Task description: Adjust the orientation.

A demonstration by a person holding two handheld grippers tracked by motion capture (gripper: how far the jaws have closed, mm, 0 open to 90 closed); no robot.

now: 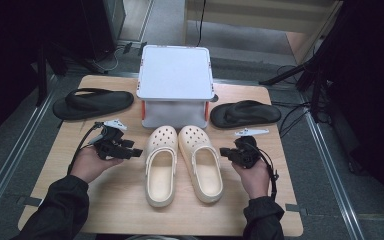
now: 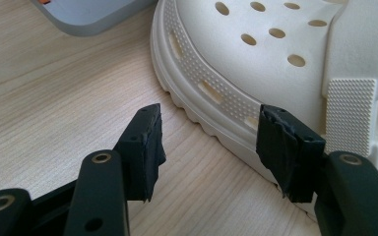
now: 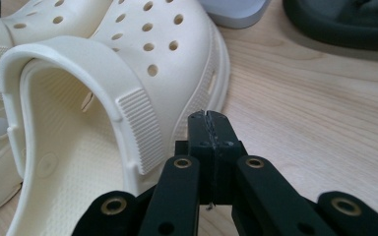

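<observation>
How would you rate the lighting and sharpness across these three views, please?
High view: table evenly lit, surroundings dark, slightly soft. Left gripper view: cream clog crisp, little shadow. Right gripper view: clog sharp, black sandal behind slightly blurred.

Bare worktop (image 1: 115, 200) lies open around the left tongs (image 1: 139, 152), whose spread jaws face the left clog's (image 1: 161, 165) side. The right tongs (image 1: 223, 151) stand just beside the right clog (image 1: 200, 162). Beyond them the grey box (image 1: 176, 85) and two black flip-flops (image 1: 92, 103) (image 1: 245, 113) block the way.
</observation>
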